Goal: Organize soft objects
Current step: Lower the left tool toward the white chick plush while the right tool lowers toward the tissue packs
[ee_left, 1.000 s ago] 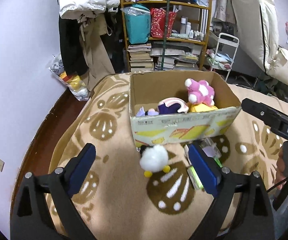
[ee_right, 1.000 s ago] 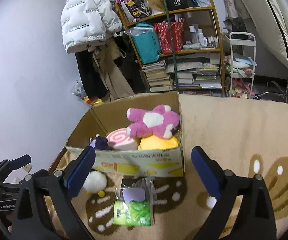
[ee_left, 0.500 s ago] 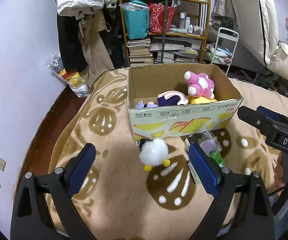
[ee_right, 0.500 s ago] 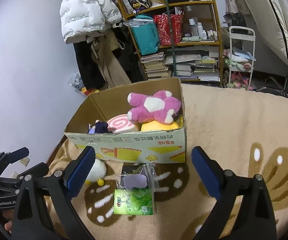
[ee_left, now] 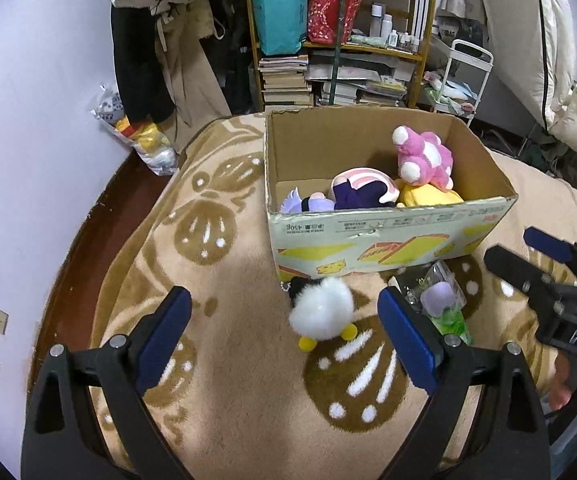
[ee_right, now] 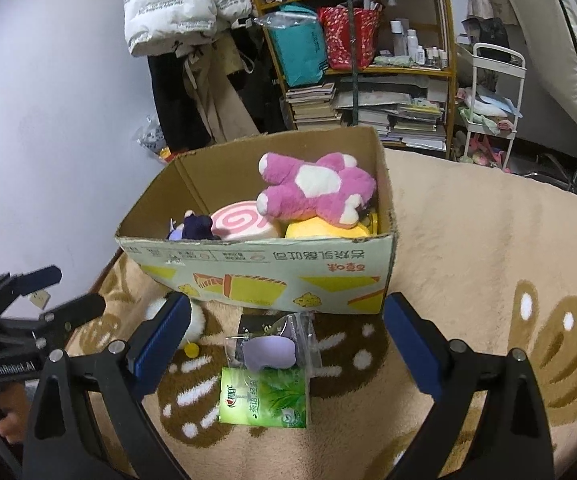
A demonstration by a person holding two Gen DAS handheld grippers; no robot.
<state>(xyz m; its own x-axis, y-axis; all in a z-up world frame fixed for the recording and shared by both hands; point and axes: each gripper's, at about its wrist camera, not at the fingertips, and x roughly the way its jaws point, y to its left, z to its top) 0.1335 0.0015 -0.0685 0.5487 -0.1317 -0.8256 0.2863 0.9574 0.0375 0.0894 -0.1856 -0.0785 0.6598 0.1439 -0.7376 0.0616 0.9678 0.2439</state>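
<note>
lowered closer to white fluffy toy (ee_left: 322,314) and tissue pack (ee_right: 264,396) before cardboard box (ee_left: 388,236); left gripper (ee_left: 288,340) and right gripper (ee_right: 288,344) spread wide, pinching nothing.

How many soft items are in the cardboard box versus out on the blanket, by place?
In the cardboard box: 4 (pink plush, swirl cushion, yellow plush, dark purple doll)
On the blanket: 3 (white pompom toy, bagged purple item, green tissue pack)
Total: 7
</note>
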